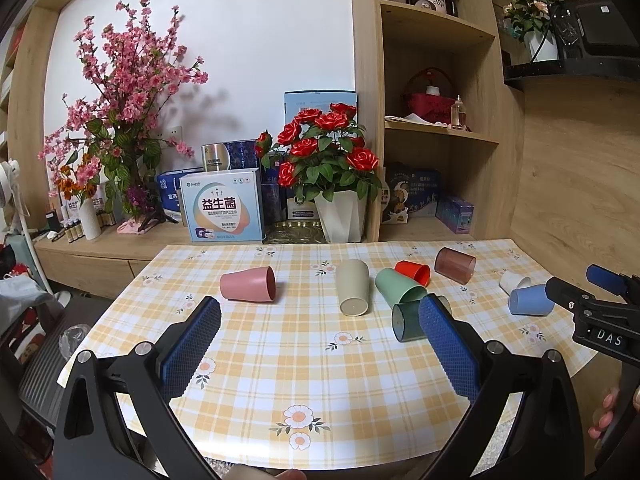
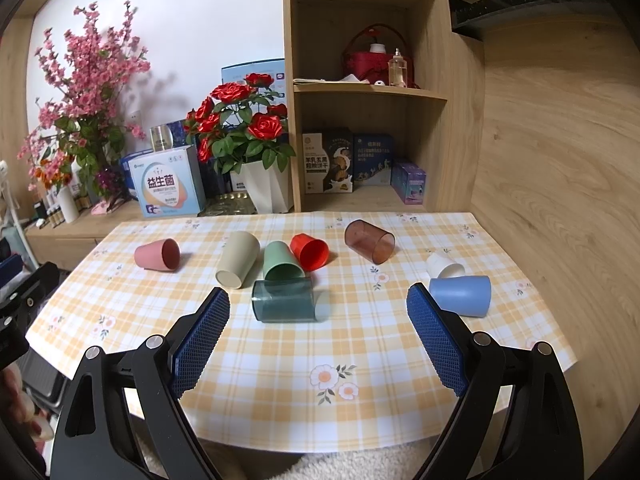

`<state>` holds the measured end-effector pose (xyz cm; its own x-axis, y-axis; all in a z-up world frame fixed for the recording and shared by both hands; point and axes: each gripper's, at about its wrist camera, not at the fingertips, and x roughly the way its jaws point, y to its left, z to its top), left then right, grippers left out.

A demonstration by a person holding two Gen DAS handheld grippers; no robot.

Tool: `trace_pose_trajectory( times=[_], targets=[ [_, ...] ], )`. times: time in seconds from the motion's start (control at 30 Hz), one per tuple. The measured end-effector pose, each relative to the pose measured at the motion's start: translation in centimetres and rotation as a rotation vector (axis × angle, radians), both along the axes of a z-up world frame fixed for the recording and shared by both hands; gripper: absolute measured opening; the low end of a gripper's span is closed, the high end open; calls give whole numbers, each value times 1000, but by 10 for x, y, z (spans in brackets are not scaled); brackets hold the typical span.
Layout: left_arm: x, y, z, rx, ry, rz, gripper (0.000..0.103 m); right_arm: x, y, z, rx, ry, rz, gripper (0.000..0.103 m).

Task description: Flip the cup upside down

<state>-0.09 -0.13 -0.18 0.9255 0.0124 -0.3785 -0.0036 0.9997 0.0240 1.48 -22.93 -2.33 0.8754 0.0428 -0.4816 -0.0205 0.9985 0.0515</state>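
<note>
Eight cups lay on their sides along the table's (image 2: 520, 344) far half, the teal cup (image 2: 286, 300) nearest the middle. Both the left gripper (image 1: 320, 344) and right gripper (image 2: 318, 332) hovered wide open, holding nothing.

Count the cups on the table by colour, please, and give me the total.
Pink cup: 1
Beige cup: 1
Green cup: 1
Red cup: 1
Brown clear cup: 1
Teal clear cup: 1
White cup: 1
Blue cup: 1
Total: 8, all lying on their sides.
</note>
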Motion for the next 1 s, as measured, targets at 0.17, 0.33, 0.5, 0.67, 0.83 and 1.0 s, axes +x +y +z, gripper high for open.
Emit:
trace_pose_trajectory(
  times=[0.17,0.33,0.5,0.67,0.83,1.0],
  targets=[
    [0,1,0,-1,1,1,97,1,1,2,1,0,0,87],
    [0,1,0,2,1,-2,97,0,0,0,1,3,0,87],
    [0,2,-1,1,1,-6,97,-2,-1,2,1,3,0,87],
    [1,2,-2,0,6,-7,97,2,-1,-2,1,5,0,87],
    [1,2,-1,0,6,-7,97,2,-1,-1,3,5,-1,87],
    [1,2,0,-4,8,-3,97,2,-1,-2,4,6,0,87]
  ],
)
